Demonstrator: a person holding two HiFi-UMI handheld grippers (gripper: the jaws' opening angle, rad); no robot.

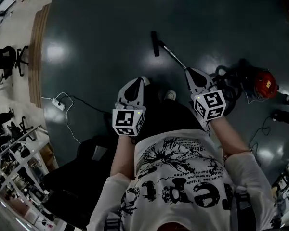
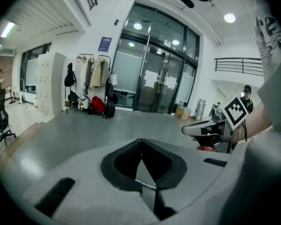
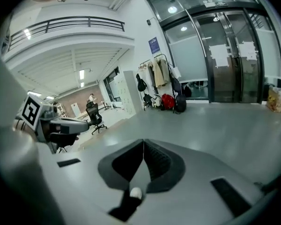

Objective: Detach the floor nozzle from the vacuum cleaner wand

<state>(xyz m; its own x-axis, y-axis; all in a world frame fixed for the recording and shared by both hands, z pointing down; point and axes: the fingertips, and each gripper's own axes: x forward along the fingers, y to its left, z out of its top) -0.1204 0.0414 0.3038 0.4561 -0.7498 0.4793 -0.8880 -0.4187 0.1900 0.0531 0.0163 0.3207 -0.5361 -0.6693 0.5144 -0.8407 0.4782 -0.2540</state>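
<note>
The vacuum's black floor nozzle (image 1: 155,43) lies on the dark floor, far ahead of me. Its thin silver wand (image 1: 172,56) runs back toward the red canister (image 1: 265,82) and the coiled black hose (image 1: 227,77). My right gripper (image 1: 188,71) is held above the wand's near end, jaws shut and empty. It covers that end, so I cannot tell whether it touches the wand. My left gripper (image 1: 143,79) hovers left of it, also shut and empty. Neither gripper view shows the vacuum. The left gripper view has the right gripper (image 2: 199,128) at its right edge.
A white power strip (image 1: 59,103) with a cable lies on the floor at the left. Office chairs (image 1: 9,59) stand past a wooden floor strip (image 1: 37,47). A black chair (image 1: 77,177) is close at my lower left. Coats and bags (image 2: 91,90) hang beside glass doors (image 2: 159,83).
</note>
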